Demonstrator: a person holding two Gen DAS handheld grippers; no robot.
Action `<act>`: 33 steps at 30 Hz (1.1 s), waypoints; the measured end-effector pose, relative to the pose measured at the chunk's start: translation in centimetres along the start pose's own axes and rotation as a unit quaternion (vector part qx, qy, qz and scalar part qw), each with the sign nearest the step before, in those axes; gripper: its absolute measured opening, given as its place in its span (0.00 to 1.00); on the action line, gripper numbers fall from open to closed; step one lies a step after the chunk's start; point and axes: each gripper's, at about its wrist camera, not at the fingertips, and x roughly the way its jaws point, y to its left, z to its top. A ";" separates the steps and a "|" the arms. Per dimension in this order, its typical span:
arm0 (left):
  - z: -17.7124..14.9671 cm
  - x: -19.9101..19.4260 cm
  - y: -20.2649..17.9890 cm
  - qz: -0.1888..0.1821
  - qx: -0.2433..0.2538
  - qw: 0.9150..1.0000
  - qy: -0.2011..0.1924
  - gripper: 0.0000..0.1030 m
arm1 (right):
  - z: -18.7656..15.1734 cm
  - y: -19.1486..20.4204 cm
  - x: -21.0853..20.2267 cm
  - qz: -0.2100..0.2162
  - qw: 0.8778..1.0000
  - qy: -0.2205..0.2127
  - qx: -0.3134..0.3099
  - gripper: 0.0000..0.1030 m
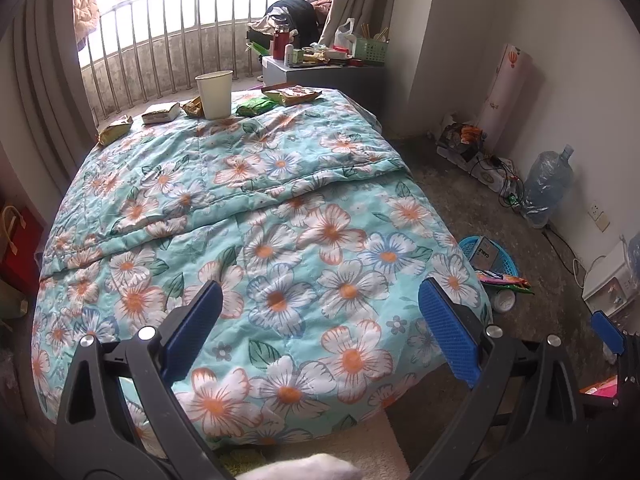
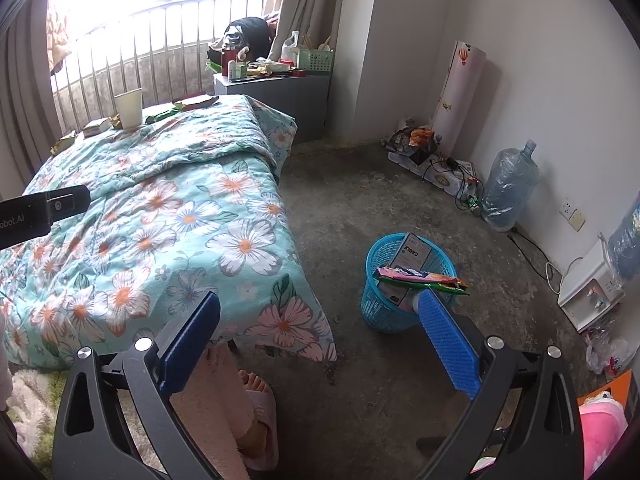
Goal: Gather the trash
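Trash is split between two spots right now: a bunch of it sits at the far end of the bed, and some is already in the blue basket on the concrete floor just off the bed's near corner. Bed's the big thing here, covered in a teal flowery quilt. Past it there's a grey nightstand piled with clutter, and a big water jug stands against the right wall.

Basket has a cable box standing in it, tilted, and a long snack wrapper lying across the rim.

Up at the far end of the quilt: a paper cup standing upright, a small box to its left, a yellowish wrapper further left near the edge, a green packet to the cup's right, and a brown wrapper past that.

Left gripper hangs over the near end of the quilt, spread wide, nothing in it. Right gripper is spread wide too, empty, over the floor beside the basket. Person's foot in a pink slipper shows below it.
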 end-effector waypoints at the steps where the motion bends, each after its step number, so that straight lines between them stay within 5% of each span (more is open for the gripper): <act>1: 0.0 0.0 0.0 0.000 0.001 1.000 0.000 0.91 | 0.0 -0.1 0.0 0.000 1.000 0.000 0.002 0.94; 33: -0.2 0.1 -0.4 -0.001 0.000 1.000 0.003 0.91 | -0.3 -0.1 0.3 0.003 1.000 0.002 0.003 0.94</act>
